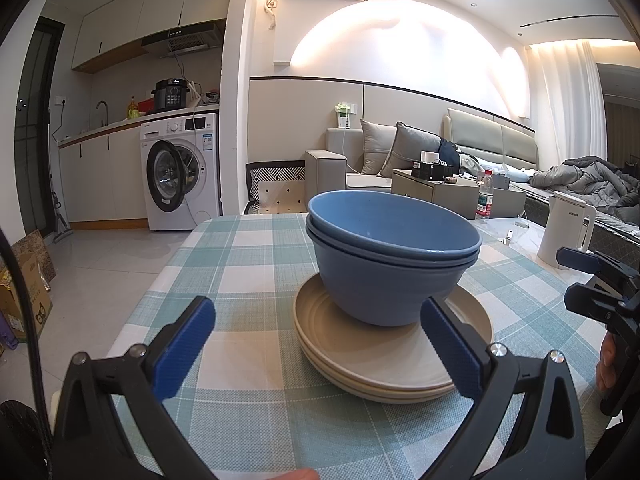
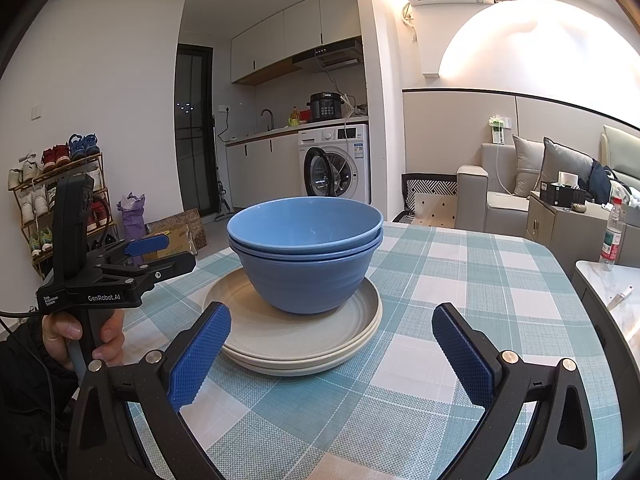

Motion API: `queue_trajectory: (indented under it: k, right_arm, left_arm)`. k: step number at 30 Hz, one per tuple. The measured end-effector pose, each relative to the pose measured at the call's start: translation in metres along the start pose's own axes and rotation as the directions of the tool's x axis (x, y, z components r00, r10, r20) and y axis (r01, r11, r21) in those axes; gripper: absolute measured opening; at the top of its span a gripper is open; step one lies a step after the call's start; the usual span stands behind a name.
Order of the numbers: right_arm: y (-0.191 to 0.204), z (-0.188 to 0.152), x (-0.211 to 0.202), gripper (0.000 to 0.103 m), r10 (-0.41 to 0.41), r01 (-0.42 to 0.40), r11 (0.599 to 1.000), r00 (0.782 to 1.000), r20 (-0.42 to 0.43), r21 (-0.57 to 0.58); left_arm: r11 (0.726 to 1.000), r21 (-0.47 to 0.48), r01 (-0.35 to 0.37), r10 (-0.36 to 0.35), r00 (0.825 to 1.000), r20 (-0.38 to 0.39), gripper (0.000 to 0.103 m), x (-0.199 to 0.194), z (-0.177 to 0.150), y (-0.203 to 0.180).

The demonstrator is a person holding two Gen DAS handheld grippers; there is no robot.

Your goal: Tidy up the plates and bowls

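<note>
Nesting: two smooth blue bowls (image 1: 390,252) atop stacked matte beige plates (image 1: 384,360), woven checked tablecloth (image 2: 460,300); left gripper (image 1: 320,352) at 6 o'clock and right gripper (image 2: 332,352) both spread apart, empty.

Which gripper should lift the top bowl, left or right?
Marginally right. The right gripper, open and empty, nearly frames the blue bowls; the left gripper, also open, has them off-centre, nearer one finger.

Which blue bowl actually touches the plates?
The lower blue bowl: its base sits on the top beige plate. The upper bowl is nested inside it, clear of the plates.
</note>
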State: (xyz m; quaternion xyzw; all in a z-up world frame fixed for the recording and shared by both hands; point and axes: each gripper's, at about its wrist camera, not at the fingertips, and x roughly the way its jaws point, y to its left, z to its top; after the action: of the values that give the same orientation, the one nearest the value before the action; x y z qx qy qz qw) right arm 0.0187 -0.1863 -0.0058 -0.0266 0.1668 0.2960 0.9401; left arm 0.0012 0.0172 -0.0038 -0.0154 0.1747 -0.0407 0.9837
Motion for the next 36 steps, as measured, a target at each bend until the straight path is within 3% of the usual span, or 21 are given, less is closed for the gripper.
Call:
queue_trajectory:
  k: [36]
  right_arm:
    - [0.0015,-0.0023,-0.0002,0.103,-0.001,0.001,1.0,1.0,-0.004,0.005]
  left_arm:
    - [1.0,0.001,0.0,0.0,1.0,0.001,0.103,-0.0002,-0.0001,-0.0002]
